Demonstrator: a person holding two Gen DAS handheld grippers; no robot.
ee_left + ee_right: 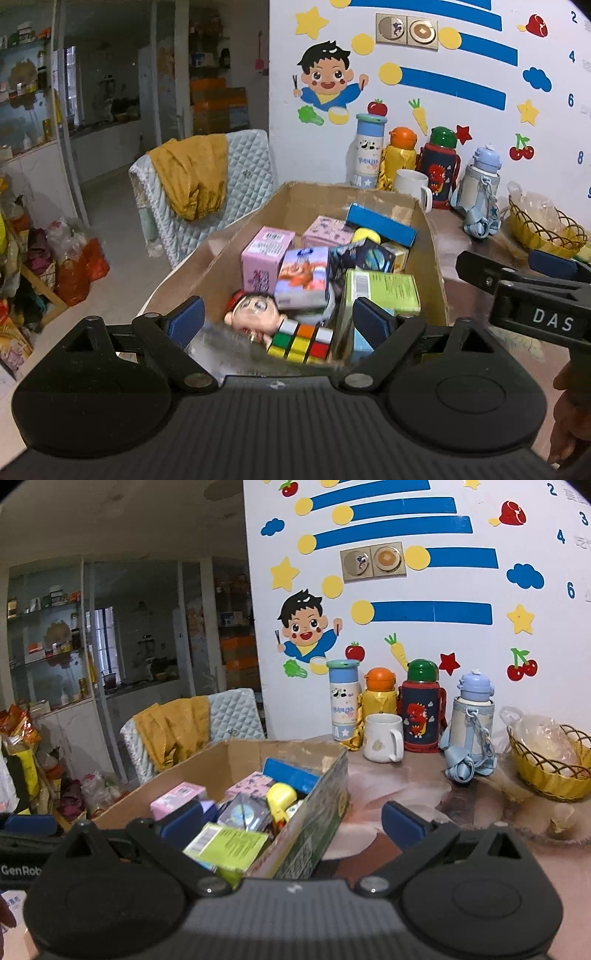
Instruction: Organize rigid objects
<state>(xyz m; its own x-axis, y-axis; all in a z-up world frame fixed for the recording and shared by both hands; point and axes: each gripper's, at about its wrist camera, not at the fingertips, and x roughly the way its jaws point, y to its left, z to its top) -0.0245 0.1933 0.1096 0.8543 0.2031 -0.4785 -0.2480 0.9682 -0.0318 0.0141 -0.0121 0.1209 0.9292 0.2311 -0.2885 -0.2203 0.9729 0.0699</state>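
We are holding the left gripper (277, 319) just above the near end of the cardboard box (258, 218), its blue pads spread wide with nothing between them. The puzzle cube (301, 341) is lying in the box's near end, directly below the gap between those pads, and the big-headed doll figure (251, 310) is touching its left side.

We are judging the cube to be light, stiff and slick-faced, so we are favouring a grip across two flat opposite sides, square on, since it could slip if taken on a corner. The figure looks like hard plastic with a rounded head that offers little flat surface; its neck or body may be the better hold, though that part is mostly hidden.

Farther into the box from the cube, we are seeing a green carton (384, 291), a pale box with a printed picture (304, 278), a pink carton (264, 258), a dark box printed with a planet (369, 258), a yellow item (365, 234) and a blue flat box (380, 221) leaning at the far wall. These cartons are probably light and crushable at the edges.

We are keeping the right gripper (291, 819) wide apart and empty too, straddling the box's right wall. Beyond the box stand a white mug (382, 738) and a wicker basket (550, 771) holding a plastic bag.
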